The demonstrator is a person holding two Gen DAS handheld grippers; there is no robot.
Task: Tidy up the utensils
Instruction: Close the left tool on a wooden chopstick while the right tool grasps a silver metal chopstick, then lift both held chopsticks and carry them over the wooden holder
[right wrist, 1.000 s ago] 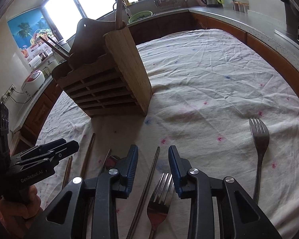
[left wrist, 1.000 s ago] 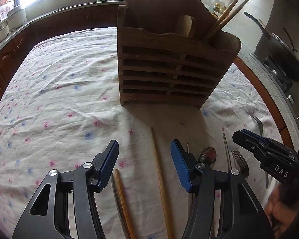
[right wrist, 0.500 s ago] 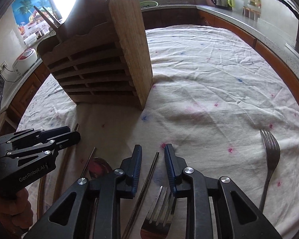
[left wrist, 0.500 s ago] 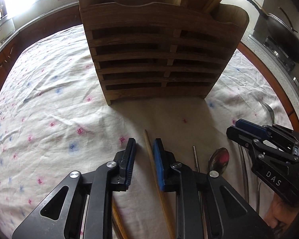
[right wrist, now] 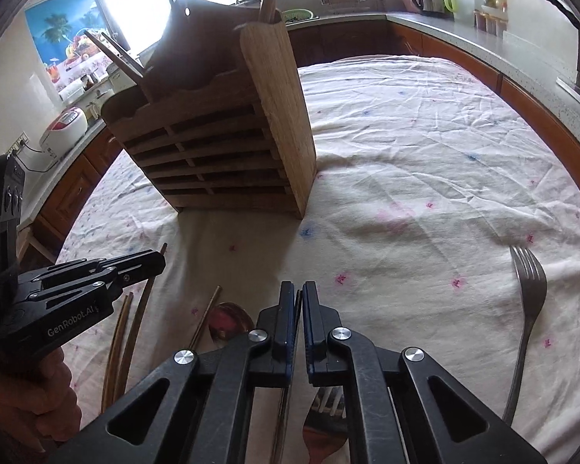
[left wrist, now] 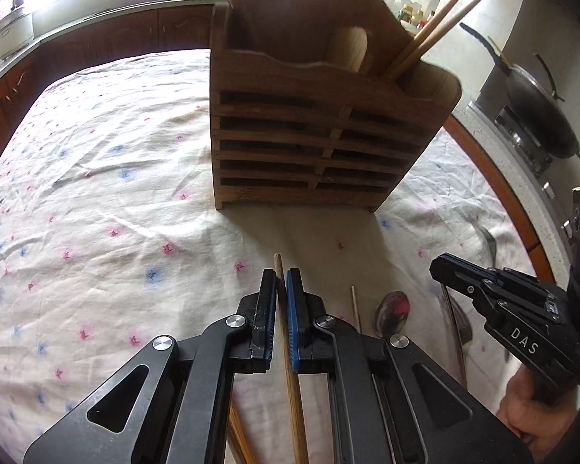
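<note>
A slatted wooden utensil holder (left wrist: 321, 135) (right wrist: 220, 147) stands on the flowered tablecloth, with chopsticks (left wrist: 437, 27) sticking out of its top. My left gripper (left wrist: 281, 272) is shut on a light wooden chopstick (left wrist: 278, 263) that lies on the cloth, tip toward the holder. My right gripper (right wrist: 298, 284) is shut on a thin dark chopstick (right wrist: 298, 301), with a fork (right wrist: 324, 425) lying under its fingers. Each view shows the other gripper at its edge, held by a hand: the right gripper (left wrist: 440, 268) and the left gripper (right wrist: 154, 261).
A spoon (left wrist: 392, 307) (right wrist: 228, 321) and a thin stick (left wrist: 355, 305) lie between the two grippers. More wooden chopsticks (right wrist: 123, 348) lie at the left. A second fork (right wrist: 527, 309) rests at the right. A wok (left wrist: 537, 112) sits on a stove beyond the table.
Both pairs of jaws have closed. The left gripper shifted right over the wooden chopstick and shut on it. The right gripper shut on the thin dark chopstick.
</note>
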